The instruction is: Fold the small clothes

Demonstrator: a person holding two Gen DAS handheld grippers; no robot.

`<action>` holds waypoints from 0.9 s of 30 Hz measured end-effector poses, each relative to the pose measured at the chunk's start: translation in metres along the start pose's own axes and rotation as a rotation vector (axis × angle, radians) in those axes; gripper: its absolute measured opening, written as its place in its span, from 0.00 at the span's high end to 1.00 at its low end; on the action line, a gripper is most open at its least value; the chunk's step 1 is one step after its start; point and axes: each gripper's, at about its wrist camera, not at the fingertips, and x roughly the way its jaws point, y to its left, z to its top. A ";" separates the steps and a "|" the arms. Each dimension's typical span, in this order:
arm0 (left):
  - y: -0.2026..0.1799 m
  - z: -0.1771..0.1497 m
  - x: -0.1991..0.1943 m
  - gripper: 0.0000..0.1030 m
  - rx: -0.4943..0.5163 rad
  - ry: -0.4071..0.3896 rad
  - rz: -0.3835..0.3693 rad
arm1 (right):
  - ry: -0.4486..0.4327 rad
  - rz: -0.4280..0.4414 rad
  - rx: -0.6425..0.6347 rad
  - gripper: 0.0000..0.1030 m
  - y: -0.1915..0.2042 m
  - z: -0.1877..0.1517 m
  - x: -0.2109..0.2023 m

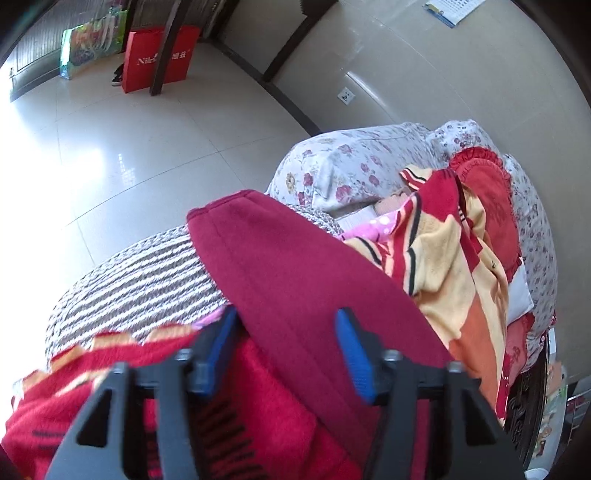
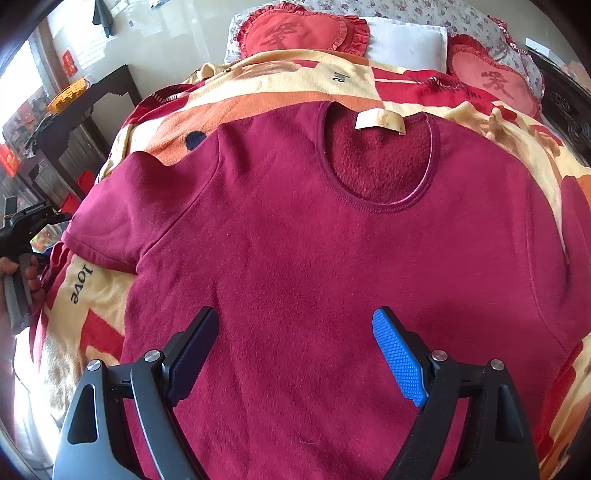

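A dark red fleece top (image 2: 314, 258) lies flat on a red, orange and cream blanket (image 2: 258, 85), neckline and white label (image 2: 380, 122) at the far end, one short sleeve (image 2: 122, 206) spread to the left. My right gripper (image 2: 295, 325) is open just above the top's lower body, empty. My left gripper (image 1: 286, 325) is open at the sleeve of the same top (image 1: 295, 266), the fabric edge lying between its blue pads (image 1: 354, 347); nothing is pinched. The left gripper also shows at the far left of the right wrist view (image 2: 22, 229), held by a hand.
Red heart cushions (image 2: 303, 27) and a white pillow (image 2: 406, 44) lie at the bed's head. A floral cushion (image 1: 351, 162) and a grey striped cover (image 1: 147, 273) sit near the bed edge. Tiled floor (image 1: 129, 147) with a red bag (image 1: 159, 55) lies beyond. A dark table (image 2: 92, 103) stands left.
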 end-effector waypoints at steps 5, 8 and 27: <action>-0.013 0.002 -0.026 0.86 0.063 -0.091 -0.025 | -0.005 0.005 0.012 0.33 -0.003 0.000 -0.002; -0.037 -0.009 -0.062 0.88 0.143 -0.164 -0.081 | -0.016 0.004 0.013 0.33 -0.005 -0.001 -0.007; -0.233 -0.243 -0.052 0.93 0.762 0.097 -0.323 | -0.073 -0.043 0.134 0.33 -0.071 -0.005 -0.051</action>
